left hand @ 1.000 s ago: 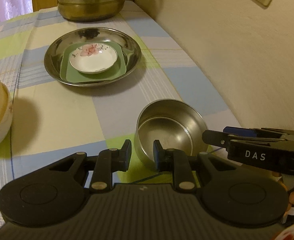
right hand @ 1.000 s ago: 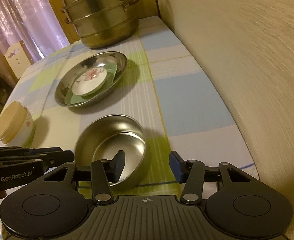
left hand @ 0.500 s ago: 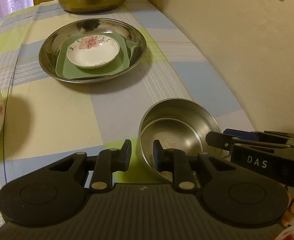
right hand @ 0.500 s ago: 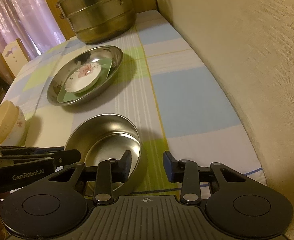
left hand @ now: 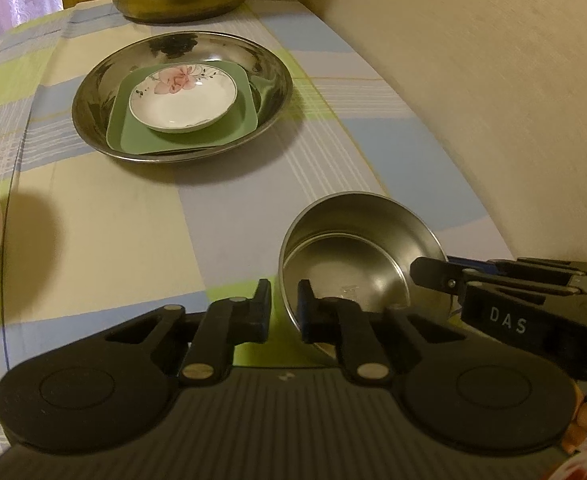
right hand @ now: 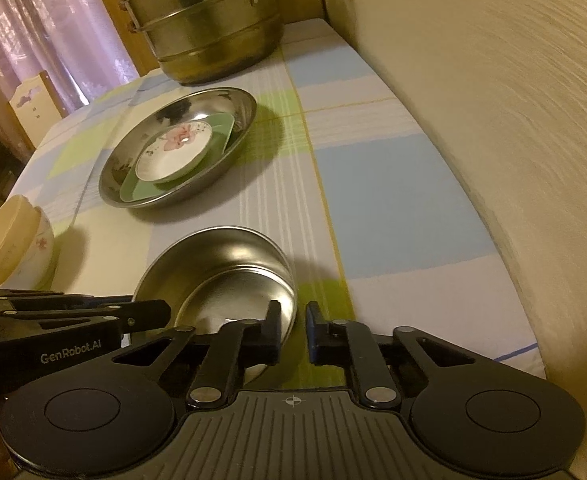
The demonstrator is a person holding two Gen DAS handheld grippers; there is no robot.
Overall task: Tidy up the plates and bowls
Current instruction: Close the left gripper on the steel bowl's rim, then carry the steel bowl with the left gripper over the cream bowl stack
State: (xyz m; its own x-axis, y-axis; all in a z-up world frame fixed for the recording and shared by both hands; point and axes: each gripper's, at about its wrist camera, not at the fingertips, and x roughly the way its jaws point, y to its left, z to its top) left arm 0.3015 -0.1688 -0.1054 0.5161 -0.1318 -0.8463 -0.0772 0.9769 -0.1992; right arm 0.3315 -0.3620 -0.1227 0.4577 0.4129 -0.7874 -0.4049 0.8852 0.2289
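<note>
Grip taken on the steel bowl [left hand: 357, 256] from two sides at once. Jaws of the left gripper [left hand: 286, 314] just drawn in from a loose straddle to a pinch on the bowl's rim, one finger outside the wall, the other inside the hollow. Jaws of the right gripper [right hand: 293, 334] just brought in from a far wider gap, now clamped on the opposite rim in the same fashion, thin metal edge between the pads. No daylight worth noting on either side of the rim in either wrist view.

Judged from this: approach over, hold secured, lift the likely next step in organizing the dishes. Bowl not clearly off the checked tablecloth [left hand: 105, 216] yet, its far edge perhaps tipped up a little.

Relative to the fingers: bowl body straight ahead of both pairs of fingertips, its rim between them, each gripper's tips visible beside the bowl in the other's camera. Well beyond the fingertips, apart from the bowl, the wide steel dish [left hand: 93, 92], with a green square plate [left hand: 125, 136] inside and a floral saucer [left hand: 181, 108] on top, a plausible stacking spot. Off to the left of the fingers, a cream lidded bowl [right hand: 13, 240]. Farthest ahead, a tiered steamer pot [right hand: 213, 32].
</note>
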